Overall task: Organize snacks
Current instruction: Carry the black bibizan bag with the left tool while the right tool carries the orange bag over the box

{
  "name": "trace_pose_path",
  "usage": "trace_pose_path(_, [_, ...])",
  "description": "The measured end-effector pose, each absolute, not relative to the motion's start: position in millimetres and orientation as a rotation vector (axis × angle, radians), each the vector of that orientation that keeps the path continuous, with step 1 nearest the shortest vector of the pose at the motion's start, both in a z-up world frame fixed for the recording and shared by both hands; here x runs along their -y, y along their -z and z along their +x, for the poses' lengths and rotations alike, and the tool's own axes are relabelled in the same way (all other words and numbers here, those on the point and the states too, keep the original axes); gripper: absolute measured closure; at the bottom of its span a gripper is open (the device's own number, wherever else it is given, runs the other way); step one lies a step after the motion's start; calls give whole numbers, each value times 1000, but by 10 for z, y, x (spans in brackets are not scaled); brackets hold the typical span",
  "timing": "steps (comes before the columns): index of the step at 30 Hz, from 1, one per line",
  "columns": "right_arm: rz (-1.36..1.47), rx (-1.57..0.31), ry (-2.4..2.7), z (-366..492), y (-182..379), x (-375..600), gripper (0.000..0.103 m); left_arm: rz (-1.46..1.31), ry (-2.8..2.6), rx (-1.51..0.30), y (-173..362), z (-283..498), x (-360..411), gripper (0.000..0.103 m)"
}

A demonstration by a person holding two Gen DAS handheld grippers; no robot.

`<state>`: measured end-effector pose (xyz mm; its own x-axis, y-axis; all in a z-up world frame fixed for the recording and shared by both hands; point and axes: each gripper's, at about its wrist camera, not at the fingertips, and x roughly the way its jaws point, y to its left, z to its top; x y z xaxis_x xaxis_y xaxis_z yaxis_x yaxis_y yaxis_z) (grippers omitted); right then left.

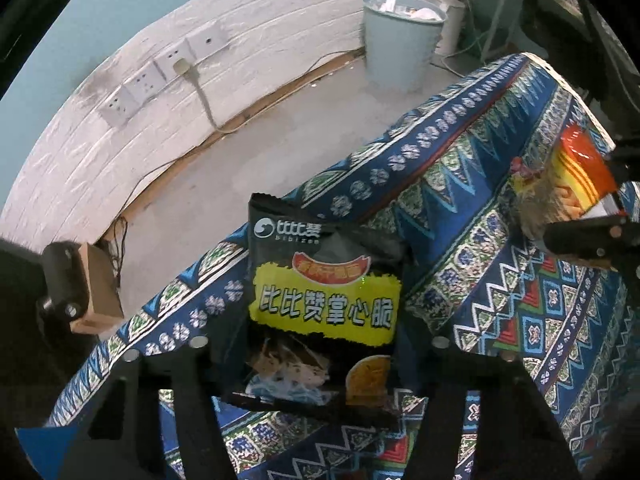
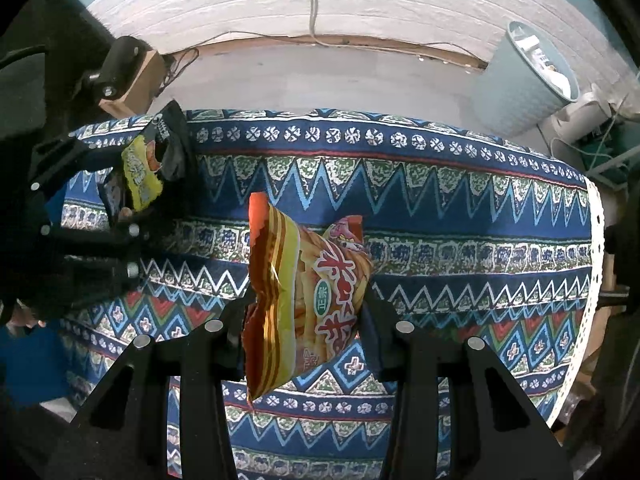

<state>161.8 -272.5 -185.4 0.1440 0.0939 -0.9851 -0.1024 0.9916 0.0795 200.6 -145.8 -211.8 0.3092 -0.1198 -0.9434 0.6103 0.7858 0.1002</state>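
Observation:
A black snack bag with a yellow label stands up off the patterned tablecloth, crumpled across its middle. My left gripper is shut on its lower half, one finger at each side. The right wrist view shows the same black bag at the far left. An orange and yellow snack bag hangs edge-up between the fingers of my right gripper, which is shut on it above the cloth. That orange bag also appears at the right edge of the left wrist view.
The table's far edge drops to a grey floor by a white brick wall with sockets and a plugged cable. A pale blue waste bin stands beyond the far corner. A small cardboard box sits on the floor to the left.

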Motion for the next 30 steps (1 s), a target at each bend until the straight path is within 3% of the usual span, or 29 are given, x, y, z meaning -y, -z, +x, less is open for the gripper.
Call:
trace_pose_path(8, [-2,-1390,-161,1567,1702,2681,62,439,481,-1189,1973,1864,1415,43])
trace_pose_path(30, [-67,-1244,-270,1222,847,2175,62,299,361,-1114,885,1152,798,43])
